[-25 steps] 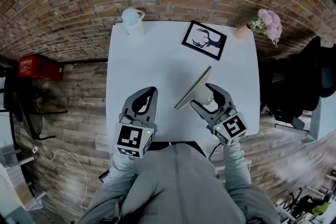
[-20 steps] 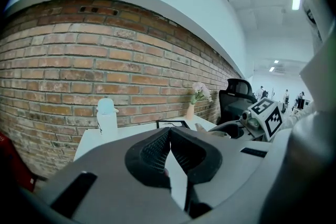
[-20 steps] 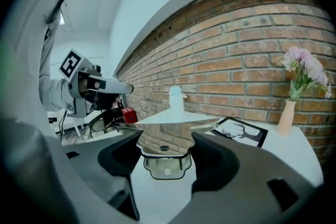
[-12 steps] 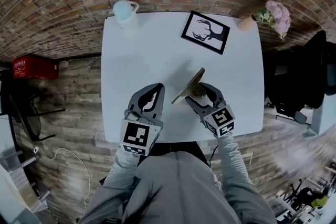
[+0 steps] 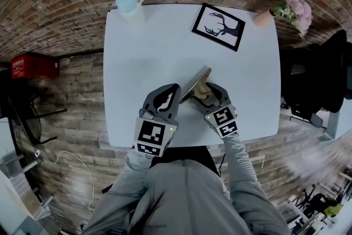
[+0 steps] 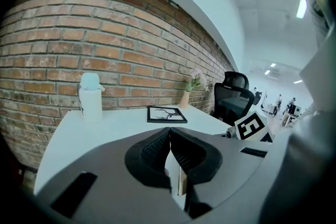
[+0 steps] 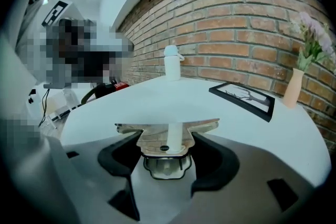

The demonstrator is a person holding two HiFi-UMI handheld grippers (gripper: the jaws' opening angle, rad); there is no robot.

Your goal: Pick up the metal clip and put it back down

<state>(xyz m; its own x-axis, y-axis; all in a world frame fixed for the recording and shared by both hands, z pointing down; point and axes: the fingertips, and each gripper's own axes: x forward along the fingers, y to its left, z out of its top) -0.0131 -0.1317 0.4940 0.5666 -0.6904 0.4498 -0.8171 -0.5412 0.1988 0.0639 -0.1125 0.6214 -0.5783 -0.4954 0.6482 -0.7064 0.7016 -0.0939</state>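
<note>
A thin wooden board (image 5: 196,83) with a metal clip (image 7: 167,161) at its near end is tilted up off the white table (image 5: 143,52). My right gripper (image 5: 207,93) is shut on the clip, whose wing-shaped plate (image 7: 167,134) spans between the jaws. My left gripper (image 5: 174,89) is just left of the board's lower end, with its fingertips pressed together. In the left gripper view the left gripper (image 6: 169,136) shows the board's edge (image 6: 181,186) through the gap below its tips. I cannot tell whether it touches the board.
A white bottle (image 5: 127,4) stands at the table's far left corner. A framed deer picture (image 5: 218,26) lies at the back, and a vase of pink flowers (image 5: 286,12) stands at the far right corner. A black office chair (image 5: 324,74) is right of the table and a red box (image 5: 30,67) is left.
The right gripper has brought the clip and board left and nearer to me. The left gripper has moved right, up to the board's lower end.
</note>
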